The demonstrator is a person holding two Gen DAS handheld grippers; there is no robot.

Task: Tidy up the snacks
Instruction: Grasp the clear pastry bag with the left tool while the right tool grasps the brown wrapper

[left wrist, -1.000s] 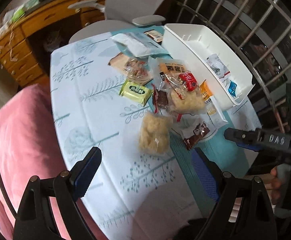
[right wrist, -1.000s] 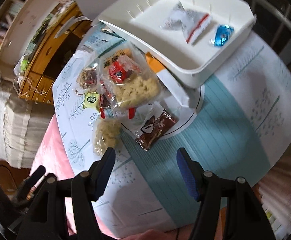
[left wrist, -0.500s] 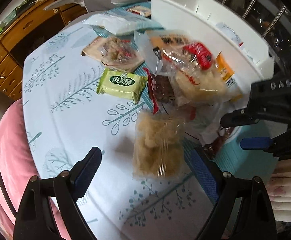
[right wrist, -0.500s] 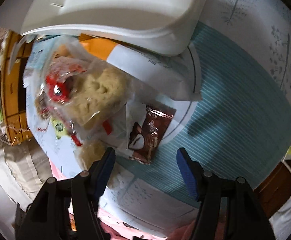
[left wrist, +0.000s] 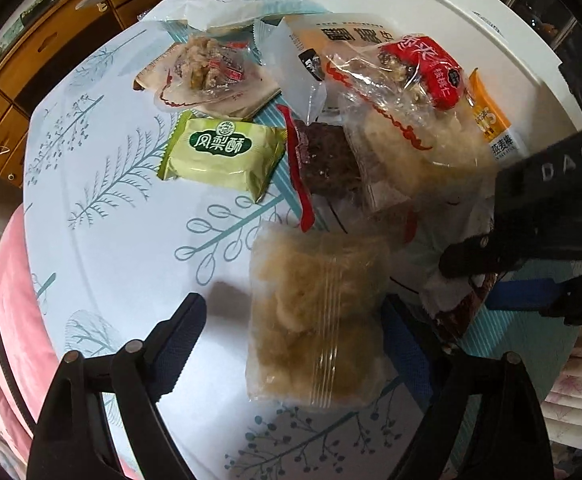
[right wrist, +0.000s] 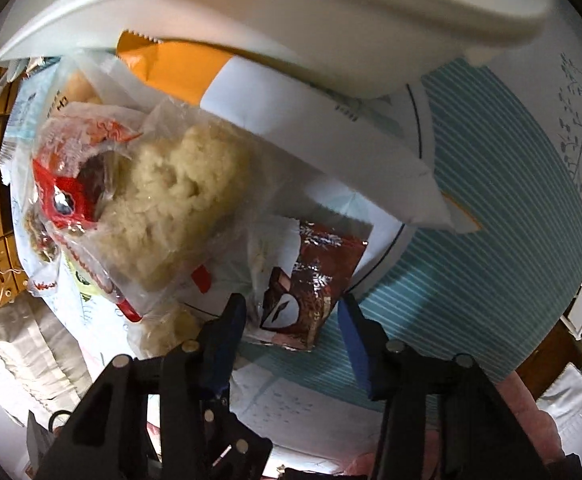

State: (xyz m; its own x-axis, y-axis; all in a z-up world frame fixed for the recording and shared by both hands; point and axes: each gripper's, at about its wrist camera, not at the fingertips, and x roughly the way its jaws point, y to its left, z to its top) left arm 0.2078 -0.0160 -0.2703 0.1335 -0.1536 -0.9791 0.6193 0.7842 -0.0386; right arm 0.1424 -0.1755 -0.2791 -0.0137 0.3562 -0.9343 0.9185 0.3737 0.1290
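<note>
Both grippers are unclenched, jaws just narrowing: left gripper [left wrist: 291, 320] around the clear packet [left wrist: 315, 316], right gripper [right wrist: 291, 312] around the brown packet [right wrist: 311, 280]. Either crinkly wrapper could slip out sideways.

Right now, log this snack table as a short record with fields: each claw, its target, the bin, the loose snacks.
left claw: jaws have just been closing, straddling the clear pack of pale crisps, pads not visibly pressing
right claw: jaws have just been closing, around the near end of the brown foil packet, contact unclear
white bin: at the far side; contents hidden
other snacks: green pastry pack, dark brownie pack, orange-and-white bar wrapper
surface: tablecloth with a tree print
</note>
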